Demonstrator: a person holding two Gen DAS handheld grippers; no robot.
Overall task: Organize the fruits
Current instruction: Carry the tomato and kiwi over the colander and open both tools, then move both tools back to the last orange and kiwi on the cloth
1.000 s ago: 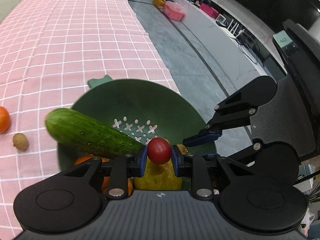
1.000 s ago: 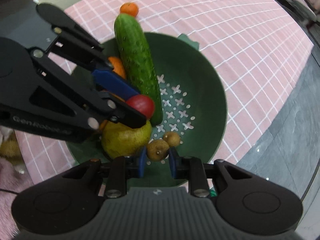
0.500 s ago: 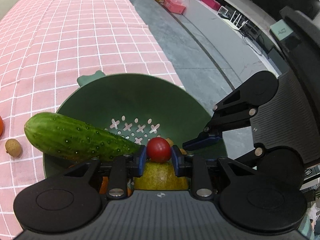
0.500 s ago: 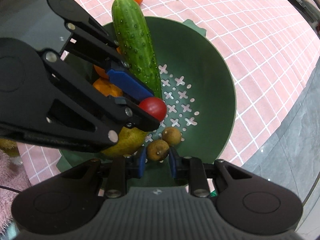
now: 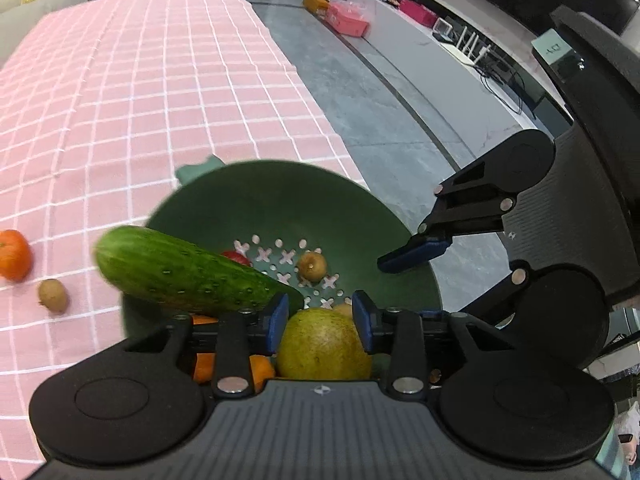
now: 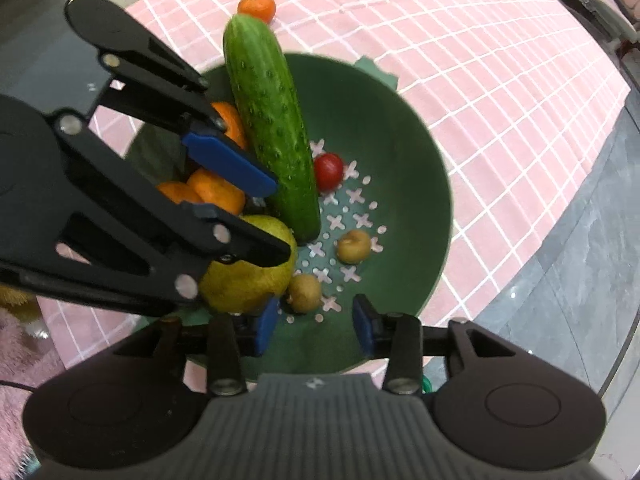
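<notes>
A green colander sits near the edge of the pink checked cloth. In it lie a cucumber, a yellow-green pear, several oranges, a red tomato and two small brown fruits. My left gripper is open and empty above the pear. My right gripper is open and empty over the colander's near rim; it also shows in the left wrist view.
An orange and a small brown fruit lie on the cloth beyond the colander. The table edge and grey floor run just to the right. A dark chair stands close by.
Both grippers have opened. The left one let go of the tomato, which now lies in the colander beside the cucumber. The right one let go of a small brown fruit.
</notes>
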